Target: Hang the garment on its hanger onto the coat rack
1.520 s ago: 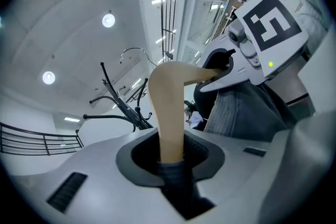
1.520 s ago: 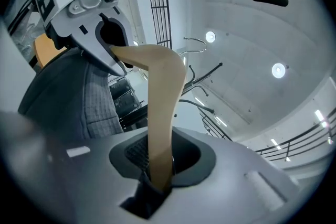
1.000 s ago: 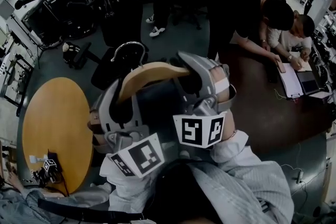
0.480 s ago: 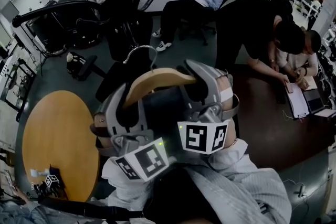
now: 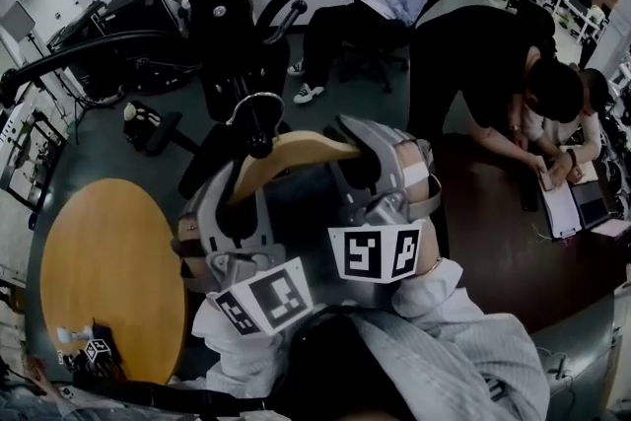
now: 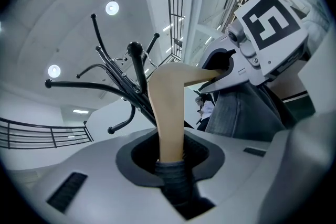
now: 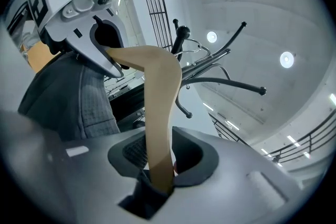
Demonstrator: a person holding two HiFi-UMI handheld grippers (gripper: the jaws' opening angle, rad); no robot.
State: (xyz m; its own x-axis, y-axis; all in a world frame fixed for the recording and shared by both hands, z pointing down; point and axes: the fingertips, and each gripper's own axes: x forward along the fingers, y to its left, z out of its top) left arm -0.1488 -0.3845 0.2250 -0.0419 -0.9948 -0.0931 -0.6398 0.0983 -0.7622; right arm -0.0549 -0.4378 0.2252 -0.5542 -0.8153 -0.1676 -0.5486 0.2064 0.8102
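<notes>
A pale wooden hanger (image 5: 296,151) carries a dark grey garment (image 5: 296,217), held up in front of the black coat rack (image 5: 212,5). My left gripper (image 5: 229,197) is shut on the hanger's left end (image 6: 168,107), with garment cloth (image 6: 176,183) bunched in the jaws. My right gripper (image 5: 380,163) grips the other end (image 7: 160,97); its jaws are opening with the wood still between them. The hanger's wire hook (image 5: 246,102) sits right by a knob-tipped rack arm (image 5: 259,145). The rack's curved arms (image 6: 105,84) (image 7: 220,81) rise just beyond the hanger.
A round wooden table (image 5: 108,271) is at lower left with small items at its edge. At right, people lean over a dark table (image 5: 513,242) with a laptop. A seated person (image 5: 375,10) is behind the rack. Chair bases and equipment (image 5: 148,123) crowd the left floor.
The hanger and both grippers have come closer to the coat rack, which now fills the upper view. The wire hook has reached the knob-tipped arm. Both grips look unchanged.
</notes>
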